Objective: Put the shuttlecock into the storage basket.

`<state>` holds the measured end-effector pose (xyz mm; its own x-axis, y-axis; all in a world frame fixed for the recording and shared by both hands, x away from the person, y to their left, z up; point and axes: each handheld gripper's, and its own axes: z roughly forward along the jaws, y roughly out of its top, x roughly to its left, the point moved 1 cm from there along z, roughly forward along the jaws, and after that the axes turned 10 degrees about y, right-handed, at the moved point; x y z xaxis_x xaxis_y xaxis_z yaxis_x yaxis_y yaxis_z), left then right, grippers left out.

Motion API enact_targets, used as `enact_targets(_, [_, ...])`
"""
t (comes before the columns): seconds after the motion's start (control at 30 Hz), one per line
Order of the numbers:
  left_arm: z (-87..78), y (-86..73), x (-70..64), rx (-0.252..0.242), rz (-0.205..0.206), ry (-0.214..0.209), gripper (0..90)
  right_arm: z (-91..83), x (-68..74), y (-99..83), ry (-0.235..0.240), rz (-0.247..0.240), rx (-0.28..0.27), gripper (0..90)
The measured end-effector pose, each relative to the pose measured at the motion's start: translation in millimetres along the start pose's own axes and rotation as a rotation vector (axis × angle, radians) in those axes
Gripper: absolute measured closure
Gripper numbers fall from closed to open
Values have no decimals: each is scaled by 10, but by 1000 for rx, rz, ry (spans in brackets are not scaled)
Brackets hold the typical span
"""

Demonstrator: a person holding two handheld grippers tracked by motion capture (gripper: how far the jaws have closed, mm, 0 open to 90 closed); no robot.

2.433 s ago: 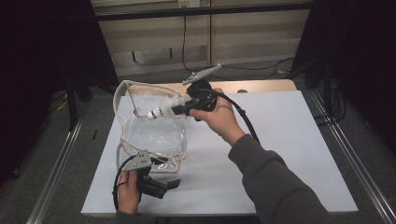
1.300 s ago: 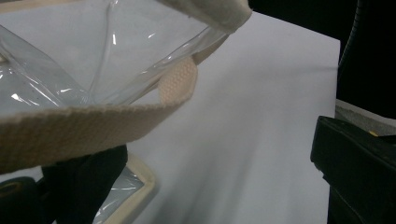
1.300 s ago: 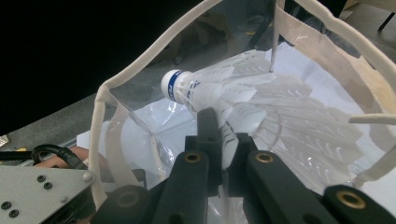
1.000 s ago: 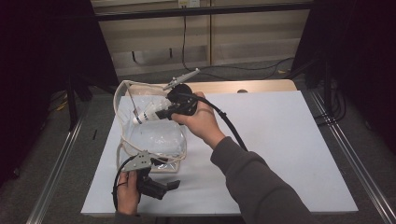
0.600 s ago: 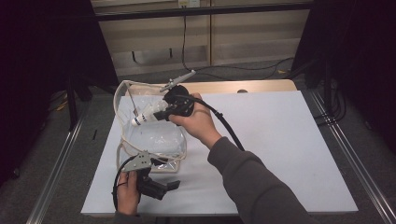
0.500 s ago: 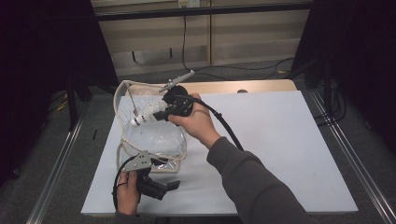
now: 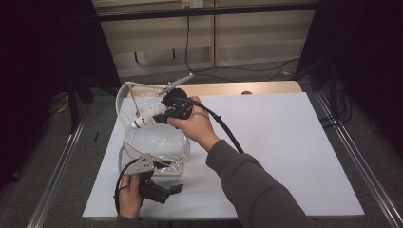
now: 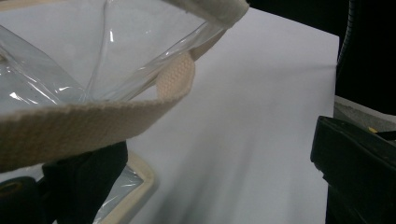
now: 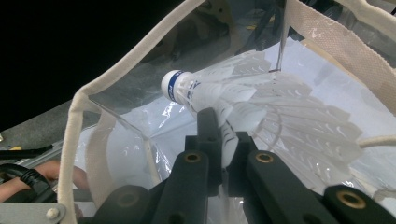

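Shuttlecock (image 9: pixel 233 100) skirt partly behind jaws

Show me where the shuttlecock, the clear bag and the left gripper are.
shuttlecock (image 9: pixel 180 86): right gripper view, on its white cork head.
clear bag (image 7: pixel 159 142): high view, on its plastic side.
left gripper (image 7: pixel 177 189): high view, at its jaw tips.

white table (image 7: pixel 294 142), dark surroundings

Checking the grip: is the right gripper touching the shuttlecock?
Touching. The right gripper view shows the right gripper with jaws pinching the shuttlecock by its feather skirt.
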<state>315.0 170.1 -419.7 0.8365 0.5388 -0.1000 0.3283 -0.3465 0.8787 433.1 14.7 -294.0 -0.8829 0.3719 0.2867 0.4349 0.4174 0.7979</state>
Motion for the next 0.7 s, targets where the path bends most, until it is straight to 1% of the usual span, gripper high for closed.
enact_targets(0.3, [0,-1,0,0,1,1,38,76,-24,-3,0,-2,3,885])
enact_targets(0.7, [1,-1,-3,-2,0,0,38,158,-15,12,7,-1,11,885])
